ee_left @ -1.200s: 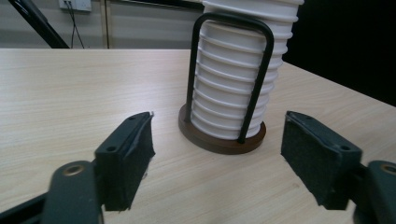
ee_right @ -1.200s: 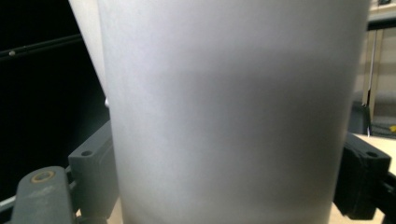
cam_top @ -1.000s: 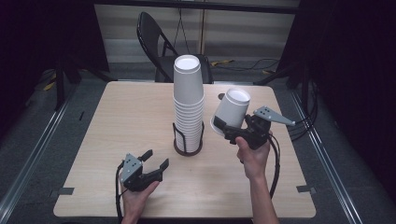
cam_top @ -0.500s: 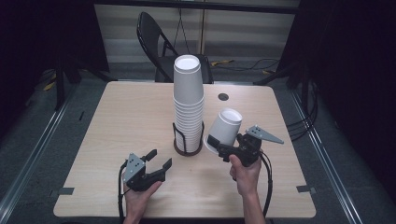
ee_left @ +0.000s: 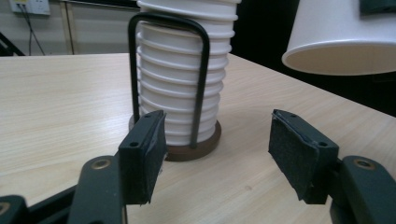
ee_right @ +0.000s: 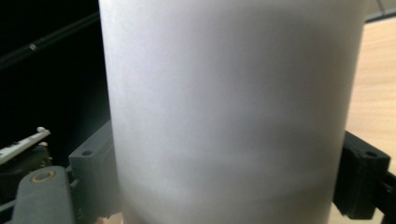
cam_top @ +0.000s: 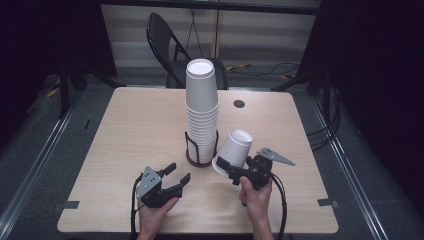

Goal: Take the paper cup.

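A tall stack of white paper cups [cam_top: 201,107] stands upside down in a black wire holder with a brown base [cam_top: 198,161] at the middle of the wooden table [cam_top: 125,125]. My right gripper [cam_top: 231,168] is shut on a single white cup [cam_top: 236,148], held tilted and bottom-up just right of the holder and low over the table. In the right gripper view the cup [ee_right: 229,112] sits between both pads. My left gripper [cam_top: 178,174] lies near the front edge, pointing at the stack [ee_left: 180,93]. Its jaws have just been closing, are still open, and hold nothing.
A black folding chair [cam_top: 170,45] stands behind the table. A small dark round hole [cam_top: 239,103] marks the tabletop behind the stack. Cables [cam_top: 325,125] run along the floor at the right. Bare tabletop lies to the left of the holder.
The right gripper has come down with the cup, toward the front and closer to the holder's base. The left gripper's jaws have narrowed a little; that hand has stayed put.
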Tool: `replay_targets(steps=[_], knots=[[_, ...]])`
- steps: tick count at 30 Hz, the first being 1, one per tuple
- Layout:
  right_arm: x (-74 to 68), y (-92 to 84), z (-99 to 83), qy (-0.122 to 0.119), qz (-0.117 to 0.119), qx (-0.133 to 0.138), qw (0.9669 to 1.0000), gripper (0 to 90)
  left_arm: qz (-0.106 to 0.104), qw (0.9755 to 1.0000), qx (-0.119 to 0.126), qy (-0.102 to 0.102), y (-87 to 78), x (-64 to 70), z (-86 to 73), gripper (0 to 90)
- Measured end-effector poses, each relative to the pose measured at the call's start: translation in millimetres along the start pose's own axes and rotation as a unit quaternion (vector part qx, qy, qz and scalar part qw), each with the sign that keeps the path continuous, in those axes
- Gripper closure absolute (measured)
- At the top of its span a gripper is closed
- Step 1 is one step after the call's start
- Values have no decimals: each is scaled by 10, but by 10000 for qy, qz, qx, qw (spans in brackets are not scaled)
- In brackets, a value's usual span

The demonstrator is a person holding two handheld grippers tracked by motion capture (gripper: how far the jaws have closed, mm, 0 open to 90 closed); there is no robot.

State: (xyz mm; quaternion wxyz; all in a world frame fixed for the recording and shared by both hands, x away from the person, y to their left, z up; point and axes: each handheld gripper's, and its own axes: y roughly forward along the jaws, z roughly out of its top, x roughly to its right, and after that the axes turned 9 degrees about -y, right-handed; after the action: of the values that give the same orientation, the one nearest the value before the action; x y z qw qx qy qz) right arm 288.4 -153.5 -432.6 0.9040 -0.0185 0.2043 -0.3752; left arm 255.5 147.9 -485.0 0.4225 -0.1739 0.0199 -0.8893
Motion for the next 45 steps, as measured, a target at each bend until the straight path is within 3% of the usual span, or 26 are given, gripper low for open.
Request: replay_targets(steps=[12,14,16,18,19,20,22,25,26,27,30,33,34,35,37,38,40,45], knots=[[-30,56,-201,474,236,62,9986,142,-231,9997,-24,120,31,73,-23,394],[-31,82,-272,722,341,61,9968,141,-267,9995,-66,182,42,79,-30,417],[-27,89,-292,788,361,90,9962,141,-350,9991,-135,189,59,85,-37,437],[-9,109,-364,1108,439,127,9928,141,-393,9989,-168,200,70,101,-47,432],[-9,109,-364,1108,439,127,9928,141,-384,9988,-168,237,70,105,-49,432],[1,118,-393,1284,573,132,9900,141,-399,9988,-146,236,73,117,-52,440],[0,125,-407,1377,605,162,9885,141,-403,9987,-114,297,80,140,-55,445],[16,164,-466,1894,969,179,9769,141,-462,9984,18,332,98,165,-60,437],[19,186,-496,2188,1158,163,9687,142,-461,9981,76,390,103,170,-61,432],[19,186,-496,2188,1158,163,9687,142,-463,9979,122,441,109,180,-65,432],[14,205,-539,2481,1323,166,9595,142,-541,9971,224,495,129,209,-84,448],[4,203,-545,2535,1304,151,9584,142,-521,9970,249,519,138,222,-89,455],[3,203,-547,2594,1324,156,9565,142,-516,9970,267,520,144,230,-93,459],[6,205,-558,2702,1388,177,9526,142,-517,9967,284,549,145,233,-94,478],[-3,213,-575,2782,1360,131,9507,142,-542,9962,327,597,159,248,-102,496],[-18,231,-598,2864,1423,74,9474,142,-500,9960,354,647,166,255,-106,511],[-25,237,-609,2867,1425,52,9473,142,-443,9954,413,744,175,274,-115,536],[-83,274,-668,3051,1553,-49,9396,142,-381,9956,448,727,197,287,-124,577]])
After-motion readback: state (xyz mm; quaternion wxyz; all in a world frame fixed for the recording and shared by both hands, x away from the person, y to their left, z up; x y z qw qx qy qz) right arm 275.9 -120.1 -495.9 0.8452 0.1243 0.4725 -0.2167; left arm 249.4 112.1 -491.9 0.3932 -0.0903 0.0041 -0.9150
